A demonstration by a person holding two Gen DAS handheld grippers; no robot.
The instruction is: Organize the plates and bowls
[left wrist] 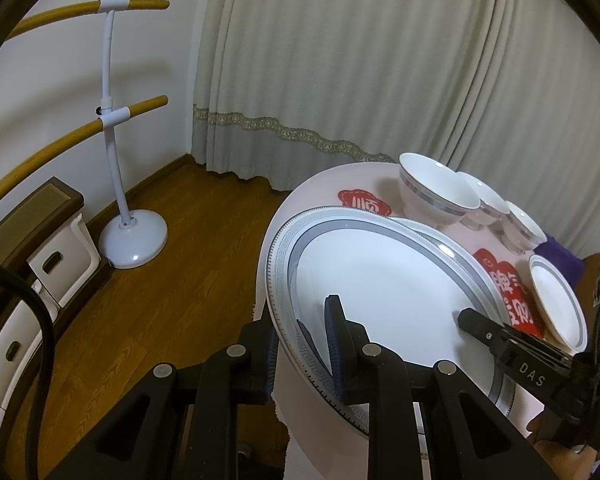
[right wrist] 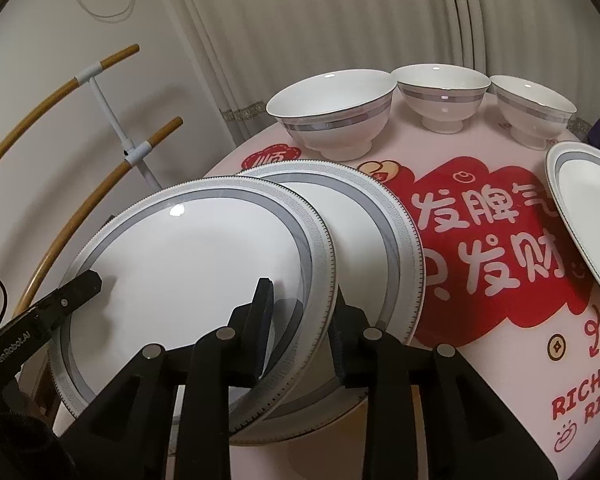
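1. The left gripper [left wrist: 318, 330] is clamped on the near left rim of the top large plate [left wrist: 380, 276]. One finger lies over the plate's face and the other sits under the rim.
2. The right gripper [right wrist: 300, 300] straddles the right rim of the same top large plate [right wrist: 188, 264]. One finger stands over the plate's face and the other outside the rim. A gap shows at the rim, so its pads are not pressing on the plate.
3. The top large plate is tilted and overlaps a second large plate [right wrist: 380, 232] that lies flat beneath and to its right on the round table [right wrist: 500, 360].
4. Both large plates are white with a grey band and a key-pattern border. They sit at the near left edge of the table.
5. The table carries a pink cover printed with a red patch of white characters [right wrist: 492, 240].
6. Three white bowls with grey bands stand in a row at the far side of the table: a large bowl [right wrist: 332, 112] at the left, a middle bowl [right wrist: 442, 94] and a right bowl [right wrist: 534, 106]. They stand close together; whether they touch cannot be told.
7. A smaller plate [right wrist: 588, 208] lies at the right edge of the table, apart from the large plates.
8. A white stand with wooden bars [left wrist: 112, 128] stands on the wooden floor [left wrist: 180, 260], left of the table, before a pale curtain [left wrist: 360, 60].
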